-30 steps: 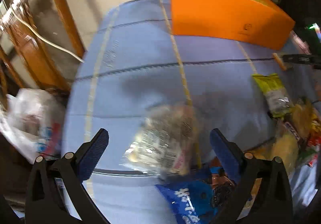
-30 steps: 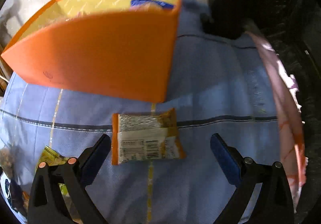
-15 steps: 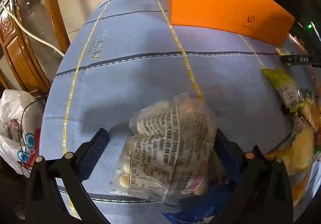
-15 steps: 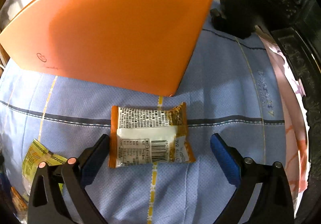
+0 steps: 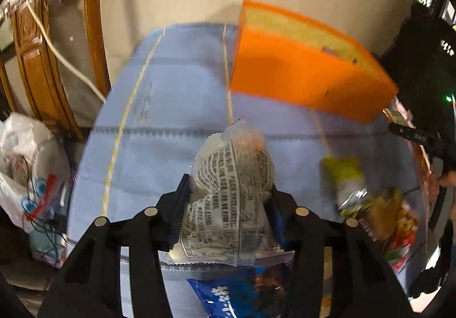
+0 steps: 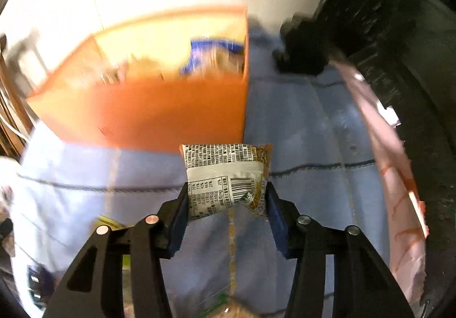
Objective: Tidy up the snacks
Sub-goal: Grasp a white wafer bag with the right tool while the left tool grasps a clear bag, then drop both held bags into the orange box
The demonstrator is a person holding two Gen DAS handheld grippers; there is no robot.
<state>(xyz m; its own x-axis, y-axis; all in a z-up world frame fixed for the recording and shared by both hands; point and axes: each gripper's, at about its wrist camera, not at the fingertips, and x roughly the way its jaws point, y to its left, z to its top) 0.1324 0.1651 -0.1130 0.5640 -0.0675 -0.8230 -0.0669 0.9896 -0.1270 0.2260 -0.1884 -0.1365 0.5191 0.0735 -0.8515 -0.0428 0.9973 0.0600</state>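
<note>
My left gripper (image 5: 229, 201) has its jaws closing, and the pads press on a clear snack bag (image 5: 228, 198) with black print, lifted off the blue cloth (image 5: 171, 107). In the right wrist view my right gripper (image 6: 226, 204), jaws also closing, is shut on an orange and white snack packet (image 6: 228, 175) with a barcode, held above the cloth (image 6: 299, 147). The orange box (image 5: 307, 81) stands open at the far side of the table. Its inside shows a blue packet (image 6: 216, 56) and other blurred snacks.
A heap of loose snack packets (image 5: 379, 209) lies at the right, a yellow-green packet (image 5: 347, 178) beside it, and a blue bag (image 5: 228, 298) under my left gripper. A wooden chair (image 5: 94, 33) and plastic bags (image 5: 31, 175) stand left of the table. Dark furniture (image 6: 399, 61) borders the right.
Both grippers have closed from wide open onto their packets and lifted them off the cloth. The views have tilted up, so the orange box's open top shows again.
</note>
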